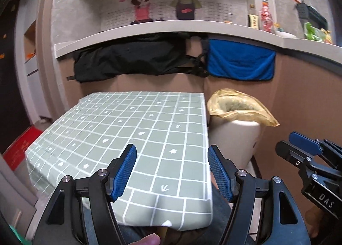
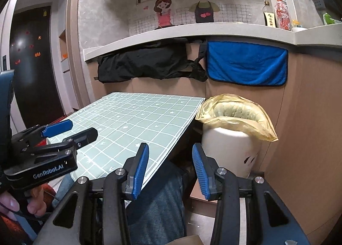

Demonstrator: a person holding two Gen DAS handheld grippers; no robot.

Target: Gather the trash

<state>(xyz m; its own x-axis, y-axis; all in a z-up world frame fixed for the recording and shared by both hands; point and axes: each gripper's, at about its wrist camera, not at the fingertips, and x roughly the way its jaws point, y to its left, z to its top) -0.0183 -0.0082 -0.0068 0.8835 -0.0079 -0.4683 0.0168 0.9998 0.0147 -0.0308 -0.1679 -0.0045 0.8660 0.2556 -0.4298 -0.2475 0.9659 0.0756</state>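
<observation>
You cannot see into the bin (image 1: 235, 133): its yellowish bag (image 1: 239, 106) folds over the rim and the inside is only a dim green blur, so any trash is hidden from both wrist views. The bin's base is cut off behind your right tongs (image 2: 168, 170). The near edge of the worktop (image 1: 128, 133) drops out of sight behind your left tongs (image 1: 172, 172), and your knee in jeans (image 2: 158, 202) fills the gap below.

Both tongs stand open with nothing between the blue pads; the left hover over the worktop's near right corner, the right hang just off its edge, near the bin.

The worktop wears a green checked cloth with small white marks, and the bin stands just beside its right edge. Behind, a black cloth (image 2: 145, 61) and a blue towel (image 2: 245, 63) hang under a pale counter (image 2: 192, 28), where bottles (image 2: 282, 14) stand at the right. A cartoon couple (image 2: 183, 7) decorates the wall.
</observation>
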